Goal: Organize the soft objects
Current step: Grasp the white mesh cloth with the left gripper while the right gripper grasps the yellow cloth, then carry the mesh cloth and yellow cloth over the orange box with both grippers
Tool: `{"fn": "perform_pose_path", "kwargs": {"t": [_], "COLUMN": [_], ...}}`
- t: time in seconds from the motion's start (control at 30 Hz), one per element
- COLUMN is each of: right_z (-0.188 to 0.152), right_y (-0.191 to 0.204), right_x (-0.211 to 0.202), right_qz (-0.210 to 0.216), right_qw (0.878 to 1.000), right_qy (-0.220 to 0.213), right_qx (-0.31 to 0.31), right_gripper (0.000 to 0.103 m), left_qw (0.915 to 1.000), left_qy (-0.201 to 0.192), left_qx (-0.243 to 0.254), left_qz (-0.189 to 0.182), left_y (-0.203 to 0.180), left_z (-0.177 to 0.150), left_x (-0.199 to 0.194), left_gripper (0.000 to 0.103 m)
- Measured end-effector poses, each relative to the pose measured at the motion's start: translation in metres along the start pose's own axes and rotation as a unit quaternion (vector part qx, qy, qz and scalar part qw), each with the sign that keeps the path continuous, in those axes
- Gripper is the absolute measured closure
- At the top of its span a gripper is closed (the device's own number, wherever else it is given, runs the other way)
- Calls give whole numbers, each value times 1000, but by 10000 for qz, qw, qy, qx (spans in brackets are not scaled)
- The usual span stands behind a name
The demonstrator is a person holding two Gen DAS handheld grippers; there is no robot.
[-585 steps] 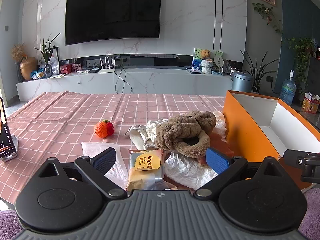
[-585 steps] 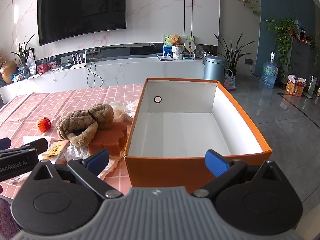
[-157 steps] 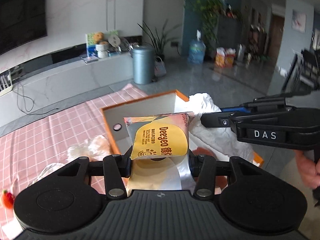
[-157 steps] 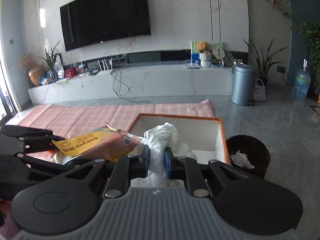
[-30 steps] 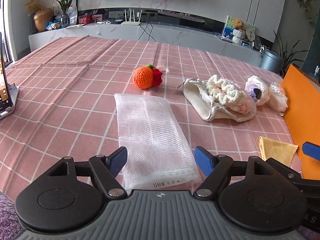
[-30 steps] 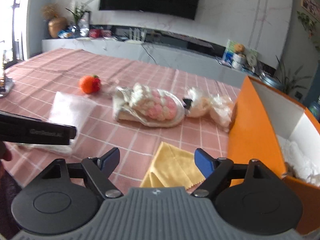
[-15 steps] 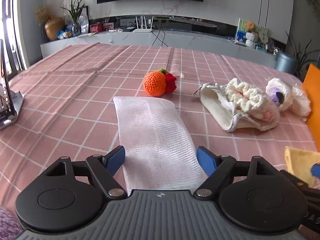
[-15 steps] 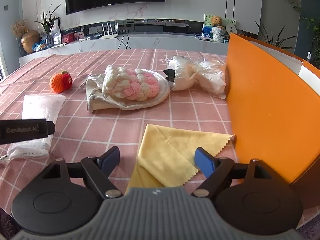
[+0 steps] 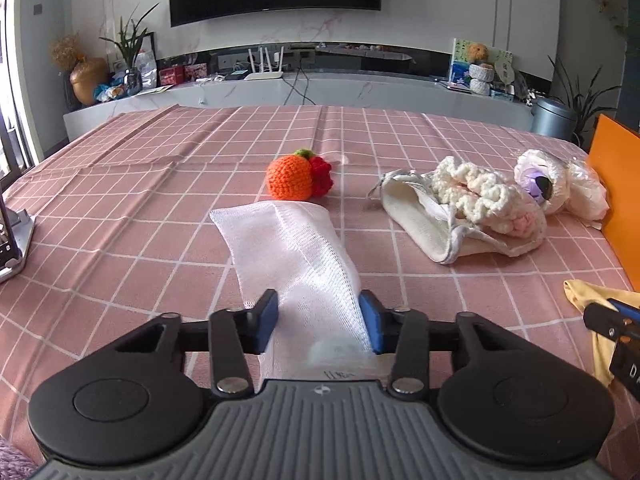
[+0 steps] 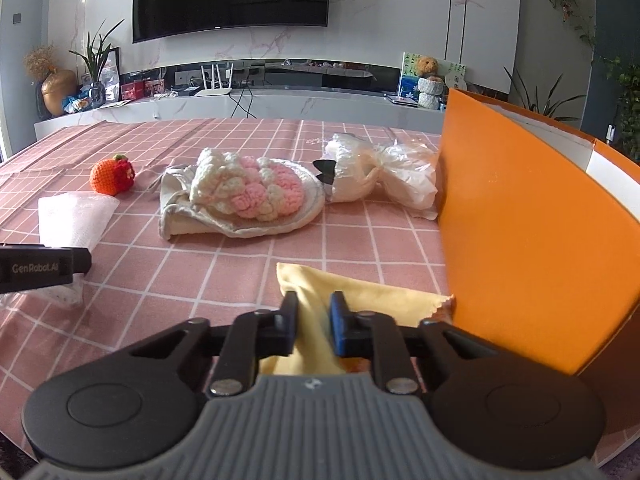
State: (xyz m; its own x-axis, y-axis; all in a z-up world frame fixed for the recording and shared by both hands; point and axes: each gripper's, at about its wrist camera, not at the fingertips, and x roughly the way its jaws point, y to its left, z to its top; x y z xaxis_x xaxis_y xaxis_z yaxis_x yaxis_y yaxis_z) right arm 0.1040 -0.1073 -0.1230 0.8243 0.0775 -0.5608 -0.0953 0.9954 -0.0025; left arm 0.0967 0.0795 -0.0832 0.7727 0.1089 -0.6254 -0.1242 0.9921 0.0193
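Note:
In the left wrist view a white mesh bag [image 9: 296, 240] lies lengthwise on the pink checked tablecloth [image 9: 120, 216]. My left gripper [image 9: 319, 316] has its jaws closing on the bag's near end, and the mesh is bunched between both blue pads. In the right wrist view a yellow cloth [image 10: 360, 292] lies beside the orange box [image 10: 520, 240]. My right gripper [image 10: 314, 320] is closing too, its pads pinching the near edge of that cloth. The box's inside is hidden from both views.
A crocheted orange fruit [image 9: 289, 178] sits just beyond the mesh bag. A cream pouch with white and pink crochet [image 10: 248, 192] and a plastic-wrapped plush [image 10: 380, 176] lie near the box wall. A phone stand [image 9: 12, 232] is at the left edge.
Both grippers went from wide open to closed in on what lay between them: the left on the mesh bag, the right on the yellow cloth. The right gripper sank slightly.

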Motion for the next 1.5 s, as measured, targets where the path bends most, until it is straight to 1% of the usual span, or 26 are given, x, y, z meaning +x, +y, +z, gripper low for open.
{"fn": "perform_pose_path", "kwargs": {"t": [0.07, 0.1, 0.17, 0.23, 0.27, 0.3, 0.47, 0.73, 0.93, 1.13, 1.5], "right_z": [1, 2, 2, 3, 2, 2, 2, 7, 12, 18, 29], "right_y": [-3, -4, -4, -3, -2, -2, 1, 1, 0, -7, -29], "right_x": [1, 1, 1, 0, -1, -2, -9, -27, -46, -68, -109], "right_qz": [2, 12, 14, 16, 37, 76, 252, 456, 623, 969, 1107], "right_qw": [10000, 10000, 10000, 9999, 9999, 9998, 9995, 9988, 9974, 9939, 9899], "right_qy": [29, 42, 71, 100, 116, 131, 154, -42, -292, -515, -876], "right_qx": [16, 0, -44, -97, -114, -113, -147, -178, -233, -80, 118], "right_gripper": [96, 97, 99, 100, 100, 100, 101, 101, 101, 101, 101], "left_qw": [10000, 9999, 9999, 9998, 9997, 9996, 9991, 9983, 9970, 9952, 9900], "left_qy": [9, 17, 33, 48, 54, 58, -21, -127, -314, -487, -830], "left_qx": [63, 80, 124, 161, 159, 142, 193, 262, 319, 383, 601], "left_qz": [-35, -65, -102, -133, -170, -222, -368, -506, -625, -754, -972], "left_y": [-3, -4, -5, -6, -7, -7, -10, -17, -24, -33, -54], "left_z": [0, 0, -1, -2, -3, -3, -4, -3, 1, 7, 18], "left_x": [-1, -2, -3, -6, -7, -8, -18, -36, -54, -72, -103], "left_gripper": [74, 77, 89, 93, 97, 98, 99, 100, 100, 100, 100]}}
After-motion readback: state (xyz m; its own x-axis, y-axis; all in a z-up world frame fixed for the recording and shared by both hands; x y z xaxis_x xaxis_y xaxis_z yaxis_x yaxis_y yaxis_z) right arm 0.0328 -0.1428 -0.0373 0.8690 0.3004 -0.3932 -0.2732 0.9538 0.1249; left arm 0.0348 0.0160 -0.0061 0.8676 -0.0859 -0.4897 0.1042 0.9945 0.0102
